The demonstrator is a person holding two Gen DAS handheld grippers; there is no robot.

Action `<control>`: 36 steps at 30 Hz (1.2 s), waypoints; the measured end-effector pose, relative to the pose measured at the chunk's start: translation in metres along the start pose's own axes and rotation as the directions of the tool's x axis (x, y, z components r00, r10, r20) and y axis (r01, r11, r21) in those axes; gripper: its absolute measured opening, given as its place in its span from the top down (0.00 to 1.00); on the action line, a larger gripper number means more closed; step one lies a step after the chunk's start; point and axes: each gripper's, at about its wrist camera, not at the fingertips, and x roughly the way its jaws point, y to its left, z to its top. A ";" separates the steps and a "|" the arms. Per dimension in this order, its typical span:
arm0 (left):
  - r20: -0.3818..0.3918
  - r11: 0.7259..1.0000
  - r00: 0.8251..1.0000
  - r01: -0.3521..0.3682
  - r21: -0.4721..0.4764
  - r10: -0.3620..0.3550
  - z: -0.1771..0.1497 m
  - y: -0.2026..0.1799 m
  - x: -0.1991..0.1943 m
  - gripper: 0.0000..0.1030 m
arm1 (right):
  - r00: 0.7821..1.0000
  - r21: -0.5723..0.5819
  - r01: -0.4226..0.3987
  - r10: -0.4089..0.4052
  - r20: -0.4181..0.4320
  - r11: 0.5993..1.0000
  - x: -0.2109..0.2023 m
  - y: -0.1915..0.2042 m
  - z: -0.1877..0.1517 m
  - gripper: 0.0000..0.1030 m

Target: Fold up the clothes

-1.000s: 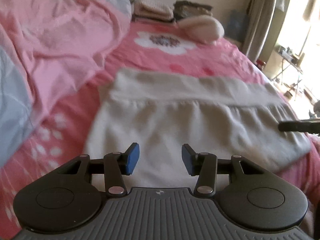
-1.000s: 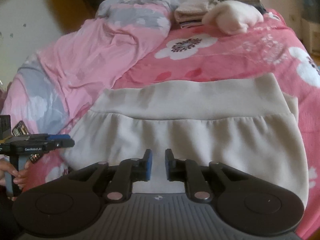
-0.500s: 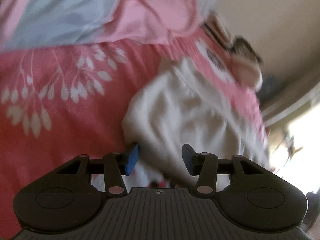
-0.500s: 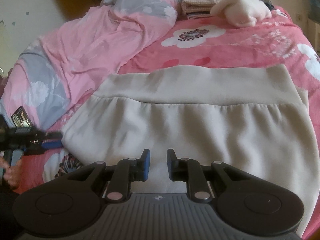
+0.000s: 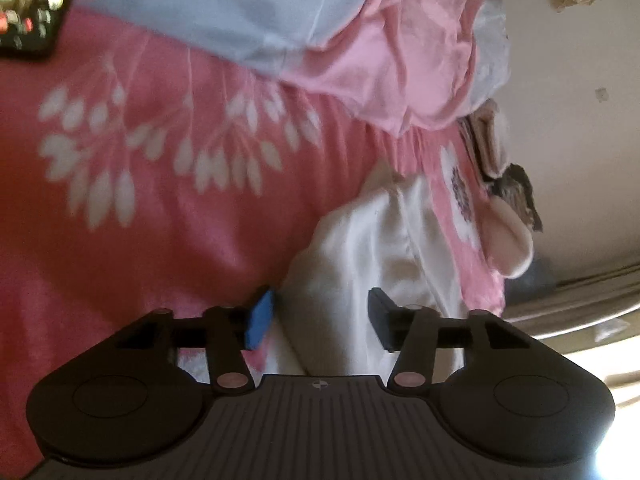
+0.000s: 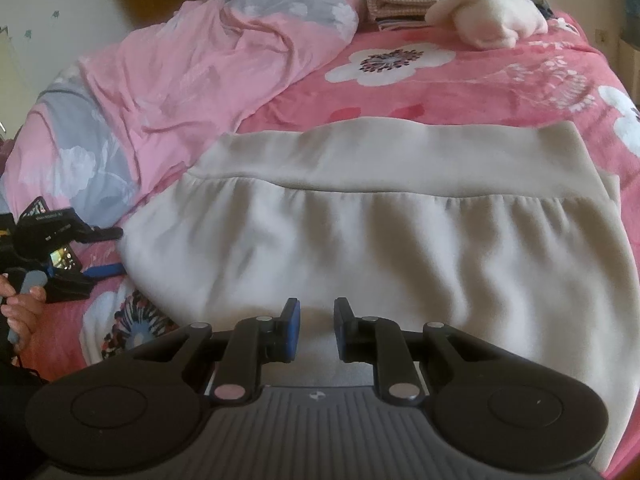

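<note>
A beige garment (image 6: pixel 380 240) with a wide waistband lies flat on the pink flowered bed sheet (image 6: pixel 500 80). In the right wrist view my right gripper (image 6: pixel 316 320) hovers over the garment's near edge, its pads a narrow gap apart and nothing pinched. My left gripper (image 6: pixel 110 252) is rolled on its side at the garment's left edge. In the left wrist view my left gripper (image 5: pixel 320 312) has its jaws opening. The garment (image 5: pixel 380 240) has its edge between them, and the pads do not press it.
A crumpled pink and grey quilt (image 6: pixel 180 80) covers the bed's left side. Folded clothes (image 6: pixel 404 0) and a cream bundle (image 6: pixel 488 20) sit at the far end. A dark device (image 5: pixel 28 12) lies on the sheet near the left gripper. A hand (image 6: pixel 20 308) holds the left gripper.
The left gripper has rolled onto its side and dropped to the garment's left edge, and its jaws stand wider. The right gripper has barely shifted.
</note>
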 end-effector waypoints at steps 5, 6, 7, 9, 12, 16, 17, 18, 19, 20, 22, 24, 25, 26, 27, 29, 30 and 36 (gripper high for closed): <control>0.023 0.997 1.000 -0.023 0.072 0.022 0.001 -0.010 0.011 0.51 | 1.000 0.009 -0.001 0.001 -0.001 1.000 0.001 -0.001 0.000 0.81; 0.027 0.995 0.999 -0.025 0.093 0.023 0.001 -0.012 0.013 0.68 | 1.000 0.007 0.000 0.000 -0.002 1.000 0.000 0.000 0.000 0.81; 0.030 0.992 0.999 -0.026 0.120 0.022 0.000 -0.015 0.013 0.76 | 1.000 0.002 0.004 -0.004 -0.001 1.000 -0.001 0.000 0.000 0.81; 0.055 0.985 0.998 0.030 0.168 -0.040 0.001 -0.023 0.005 0.88 | 1.000 -0.007 0.011 -0.011 0.001 1.000 -0.003 0.001 0.001 0.81; 0.112 0.949 0.977 0.144 0.279 -0.181 0.001 -0.031 -0.012 0.90 | 1.000 -0.006 0.020 -0.019 0.012 1.000 -0.005 -0.002 0.001 0.80; 0.075 0.982 0.995 0.050 0.185 -0.064 0.013 0.002 0.004 0.89 | 1.000 0.053 0.013 -0.013 0.006 0.999 -0.001 -0.013 0.001 0.80; 0.066 0.990 0.998 0.014 0.138 -0.023 0.014 0.013 0.006 0.85 | 1.000 0.067 0.009 -0.009 0.008 0.998 -0.001 -0.015 0.001 0.80; 0.068 0.995 0.997 0.016 0.103 -0.023 0.015 0.020 0.004 0.80 | 1.000 0.070 0.011 -0.011 0.010 0.997 -0.001 -0.015 0.002 0.80; 0.091 0.994 0.996 0.015 0.110 -0.025 0.015 0.020 -0.002 0.78 | 1.000 0.063 0.016 -0.016 0.013 0.998 -0.003 -0.015 0.002 0.80; 0.123 0.991 0.992 -0.002 0.137 -0.015 0.014 0.016 -0.008 0.71 | 1.000 0.051 0.024 -0.025 0.016 0.998 -0.004 -0.014 0.003 0.80; 0.174 0.973 0.985 -0.022 0.231 -0.019 0.011 -0.001 -0.019 0.64 | 0.999 0.045 0.033 -0.034 0.020 0.998 -0.006 -0.015 0.003 0.80; 0.170 0.930 0.984 -0.023 0.368 -0.043 0.006 -0.026 -0.021 0.63 | 0.999 0.053 0.038 -0.040 0.027 0.998 -0.007 -0.016 0.004 0.80; 0.163 0.899 0.985 -0.023 0.438 -0.055 0.003 -0.040 -0.021 0.62 | 0.999 0.058 0.040 -0.042 0.031 0.997 -0.006 -0.017 0.005 0.80; 0.156 0.862 0.986 -0.022 0.506 -0.066 0.000 -0.054 -0.021 0.58 | 0.998 0.054 0.043 -0.045 0.036 0.998 -0.006 -0.016 0.007 0.80; 0.143 0.820 0.987 -0.020 0.572 -0.076 -0.006 -0.069 -0.018 0.50 | 0.998 0.050 0.046 -0.048 0.040 0.998 -0.006 -0.015 0.008 0.80; 0.104 0.739 0.990 0.001 0.674 -0.097 -0.021 -0.092 -0.007 0.37 | 0.997 0.031 0.063 -0.065 0.049 0.998 -0.006 -0.012 0.012 0.80; 0.077 0.701 0.993 0.008 0.713 -0.089 -0.029 -0.101 0.002 0.35 | 0.994 0.006 0.092 -0.093 0.051 0.996 -0.006 -0.009 0.014 0.80; -0.030 0.491 0.990 -0.041 0.870 0.136 -0.077 -0.125 0.061 0.31 | 0.955 -0.096 0.294 -0.288 0.074 0.951 0.000 0.002 0.020 0.65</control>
